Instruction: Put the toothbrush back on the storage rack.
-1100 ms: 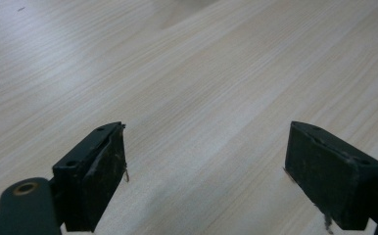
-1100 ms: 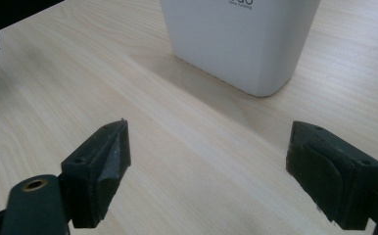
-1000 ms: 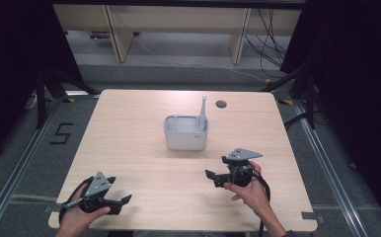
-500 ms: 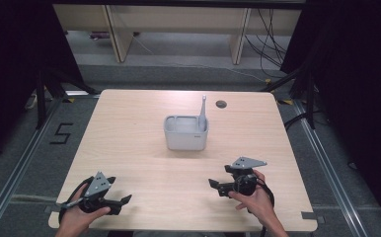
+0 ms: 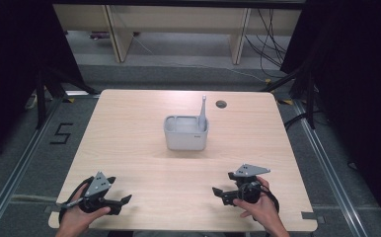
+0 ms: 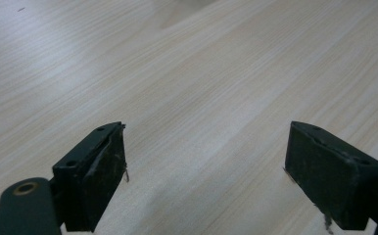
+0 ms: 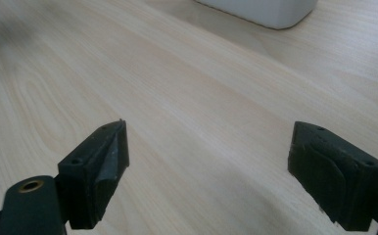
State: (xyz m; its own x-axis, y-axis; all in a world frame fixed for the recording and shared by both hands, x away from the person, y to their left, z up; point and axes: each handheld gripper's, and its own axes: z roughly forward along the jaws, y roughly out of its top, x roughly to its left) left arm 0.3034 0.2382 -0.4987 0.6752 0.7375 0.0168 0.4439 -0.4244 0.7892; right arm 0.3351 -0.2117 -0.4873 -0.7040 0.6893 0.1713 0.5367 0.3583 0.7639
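Both claws rest low at the near table [image 5: 129, 148] edge, jaws wide, holding nothing: left claw [image 5: 125, 200], right claw [image 5: 217, 192]. The grey tub [image 5: 186, 134] stands well ahead, between them, a stick [image 5: 203, 109] upright inside

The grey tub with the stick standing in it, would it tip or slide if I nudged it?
The grey tub looks squat and flat-bottomed, so it probably slides on the smooth table rather than tipping. The thin stick leans at one corner and may shift.

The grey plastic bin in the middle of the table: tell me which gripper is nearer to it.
Right. The right gripper sits just in front of the grey plastic bin, slightly to its right; the left gripper lies farther off, at the near-left corner.
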